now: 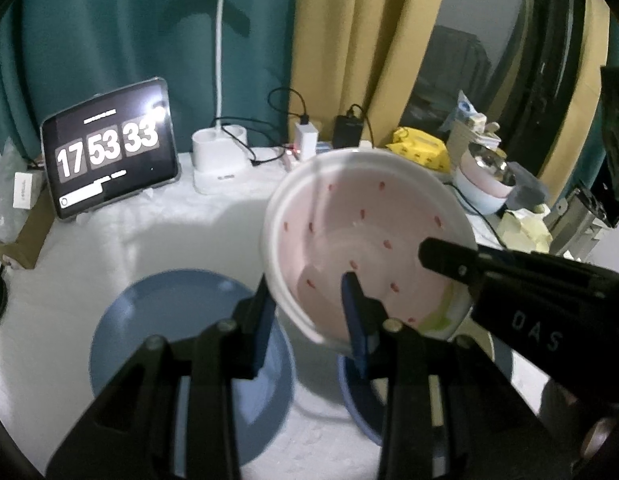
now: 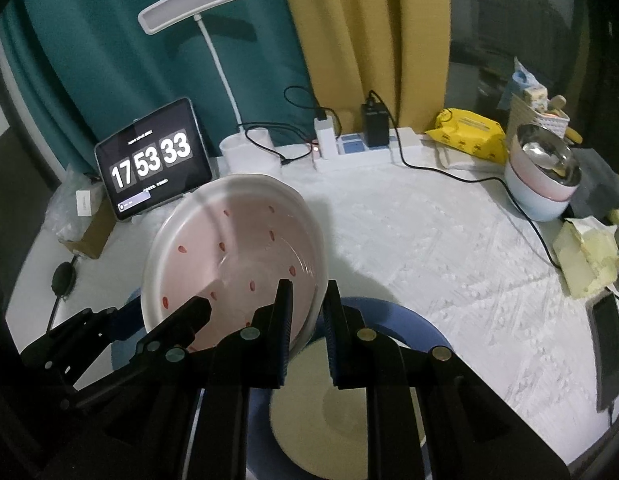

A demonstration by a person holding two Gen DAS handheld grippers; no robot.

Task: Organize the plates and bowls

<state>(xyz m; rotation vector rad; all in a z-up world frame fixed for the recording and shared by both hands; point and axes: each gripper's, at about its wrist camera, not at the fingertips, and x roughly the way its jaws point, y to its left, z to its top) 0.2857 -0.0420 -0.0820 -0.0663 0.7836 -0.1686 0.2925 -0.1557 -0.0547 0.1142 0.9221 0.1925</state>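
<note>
A pink bowl (image 1: 349, 220) (image 2: 237, 240) with red seed marks and a white rim hangs tilted above the white table (image 2: 429, 248). My left gripper (image 1: 307, 320) (image 2: 155, 316) is shut on its left rim, one pad inside and one outside. My right gripper (image 2: 309, 320) is shut on the opposite rim; one of its fingers (image 1: 449, 258) reaches into the bowl in the left wrist view. Below lie a blue plate (image 1: 169, 340) and a second blue plate (image 2: 413, 324) that carries a cream plate (image 2: 341, 420).
A stack of pastel bowls (image 2: 537, 196) (image 1: 481, 192) with a steel bowl on top stands at the right. A tablet clock (image 2: 153, 164), a desk lamp (image 2: 191, 4), a power strip (image 2: 349, 148) with cables and a yellow pack (image 2: 469, 132) line the back. A phone (image 2: 607, 352) lies near the right edge.
</note>
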